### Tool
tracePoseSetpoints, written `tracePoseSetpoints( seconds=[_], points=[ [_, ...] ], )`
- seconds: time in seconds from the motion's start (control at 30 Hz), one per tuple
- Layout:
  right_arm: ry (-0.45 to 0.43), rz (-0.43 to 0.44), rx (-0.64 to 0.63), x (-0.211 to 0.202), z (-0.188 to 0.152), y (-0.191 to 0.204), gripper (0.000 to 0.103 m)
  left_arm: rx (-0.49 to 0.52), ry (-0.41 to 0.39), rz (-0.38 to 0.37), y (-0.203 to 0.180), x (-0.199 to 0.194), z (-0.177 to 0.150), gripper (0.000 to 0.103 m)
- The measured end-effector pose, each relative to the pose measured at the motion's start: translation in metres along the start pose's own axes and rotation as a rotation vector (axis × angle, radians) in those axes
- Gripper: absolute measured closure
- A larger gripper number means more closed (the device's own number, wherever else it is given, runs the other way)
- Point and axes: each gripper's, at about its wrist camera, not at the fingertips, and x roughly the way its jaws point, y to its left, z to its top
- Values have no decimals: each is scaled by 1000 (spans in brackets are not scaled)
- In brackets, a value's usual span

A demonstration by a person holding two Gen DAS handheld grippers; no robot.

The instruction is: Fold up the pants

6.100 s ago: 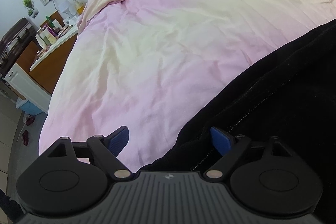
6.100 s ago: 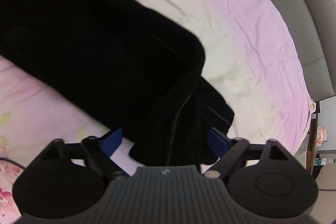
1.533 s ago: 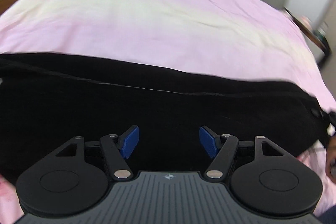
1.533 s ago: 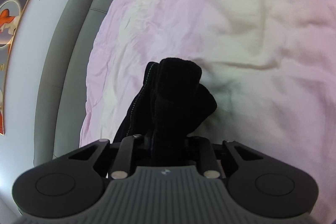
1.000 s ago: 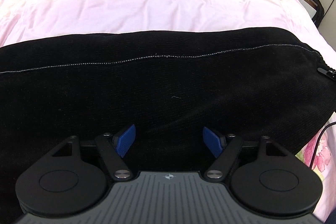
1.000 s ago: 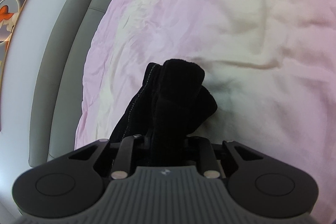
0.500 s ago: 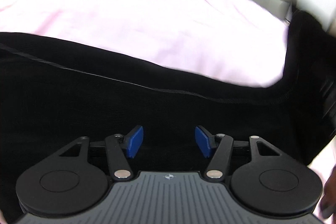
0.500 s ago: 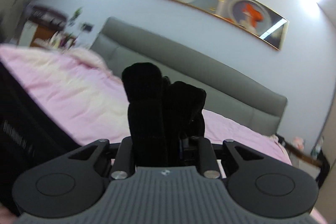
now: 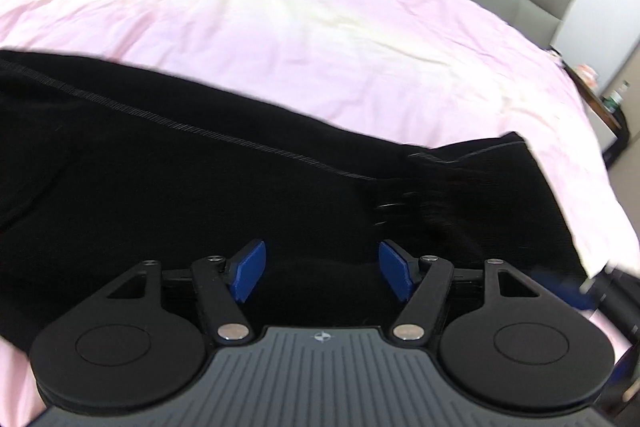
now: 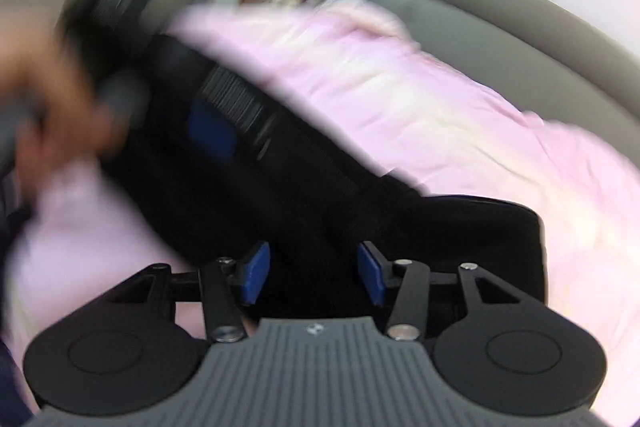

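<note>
Bed (image 9: 320,27), pink-sheeted, bearing the black pants (image 9: 180,195), one end now doubled over the rest. Right gripper (image 10: 314,277), a second ago clamped on that end, is opening, fabric loose between its fingers; first fold apparently laid. Left gripper (image 9: 322,275): fingers widening above the cloth. No containers identifiable.

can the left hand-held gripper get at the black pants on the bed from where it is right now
Probably yes. The left hand-held gripper hangs right over the black pants on the pink bedcover, its jaws opening with no cloth pinched between them, and nothing lies between it and the fabric.
</note>
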Motion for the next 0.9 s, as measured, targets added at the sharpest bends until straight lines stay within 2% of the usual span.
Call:
tracePoseSetpoints(
  seconds=[0.07,0.1,0.17,0.2,0.27,0.3,0.4,0.47,0.53,0.6,0.63,0.67,0.7,0.73,0.83,0.9],
  points=[
    [-52,-101,116,-7,5,-24,64,25,-11,-12,-11,0,4,22],
    [-49,-162,132,-5,5,-31,71,34,-14,-18,-16,0,5,22],
    [11,-272,133,6,-2,-41,79,57,-20,-37,-30,2,9,22],
    [58,-281,133,14,-6,-43,80,76,-30,-50,-38,2,11,22],
    [200,-241,135,36,-19,-42,80,112,-60,-84,-55,1,13,22],
    [229,-237,125,43,-24,-39,80,129,-69,-110,-62,3,13,22],
    [210,-231,127,45,-25,-34,80,166,-38,-147,-82,20,10,24],
    [204,-202,190,47,-21,-42,80,212,-26,-117,-92,35,4,28],
    [206,-182,220,46,-27,-49,80,299,-19,-39,-101,51,-2,35],
    [211,-170,223,43,-27,-48,80,323,44,7,-99,70,-8,37],
    [215,-161,232,41,-26,-51,80,296,68,-9,-90,75,-13,35],
    [219,-153,241,41,-27,-52,80,269,69,-17,-84,79,-14,20],
    [218,-153,244,41,-27,-52,80,252,79,2,-78,84,-14,10],
    [219,-154,239,43,-27,-51,80,228,86,-9,-71,87,-14,5],
    [203,-165,229,46,-27,-49,79,200,99,-37,-63,85,-10,5],
    [176,-169,216,44,-27,-48,78,186,86,-51,-64,70,-6,14]
  ],
)
